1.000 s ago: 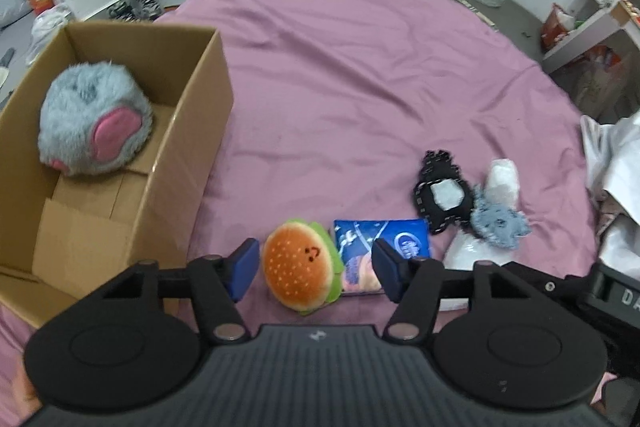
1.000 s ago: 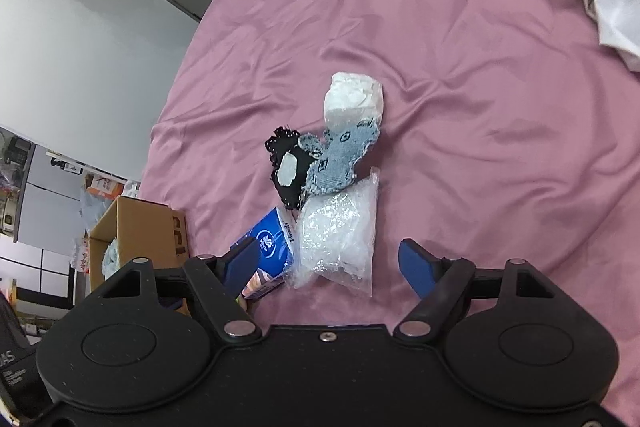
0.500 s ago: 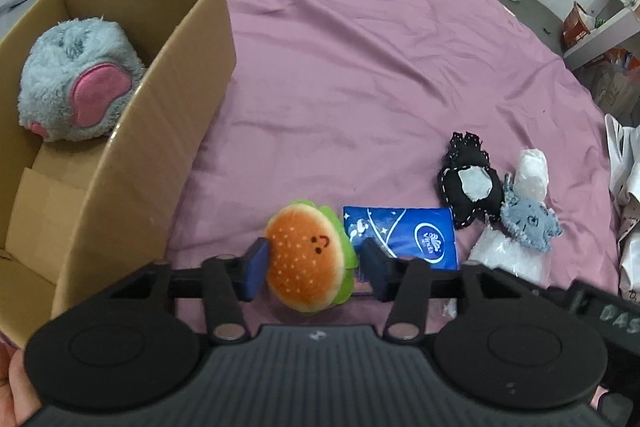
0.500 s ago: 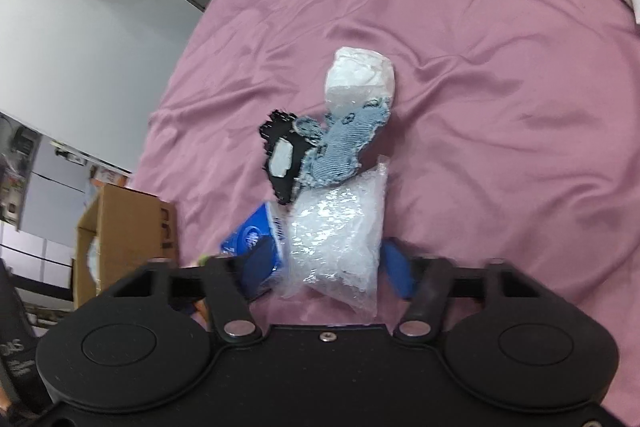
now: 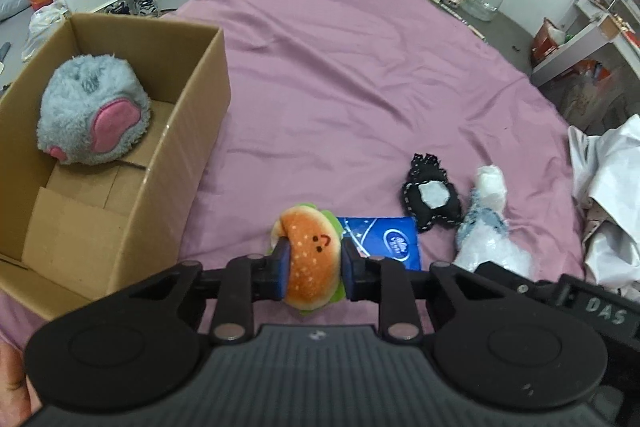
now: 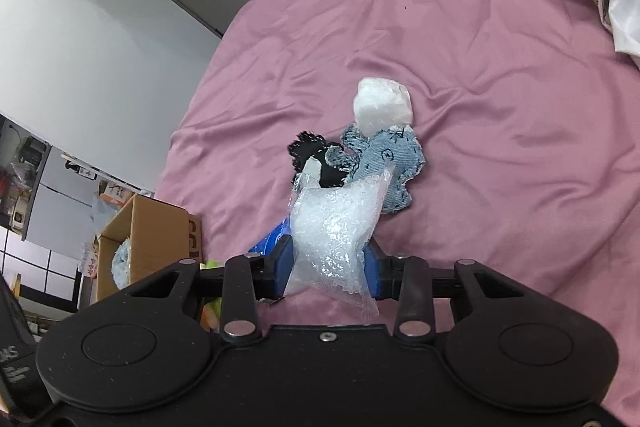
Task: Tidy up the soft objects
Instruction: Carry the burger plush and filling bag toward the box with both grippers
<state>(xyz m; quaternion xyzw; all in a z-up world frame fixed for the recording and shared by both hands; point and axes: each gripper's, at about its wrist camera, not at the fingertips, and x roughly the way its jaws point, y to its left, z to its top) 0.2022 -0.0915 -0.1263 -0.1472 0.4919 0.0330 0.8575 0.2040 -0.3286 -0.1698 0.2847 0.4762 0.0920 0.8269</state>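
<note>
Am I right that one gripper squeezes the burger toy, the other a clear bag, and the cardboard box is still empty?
Not quite: the cardboard box already holds a grey plush, as the left wrist view shows. The left gripper does squeeze the burger toy, the right gripper the clear bag.

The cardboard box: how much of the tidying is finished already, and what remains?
Done: the grey plush lies in the cardboard box. In hand: left gripper squeezes the burger plush; right gripper clamps the clear bag. Left on the bed: blue packet, black toy, denim toy.
</note>
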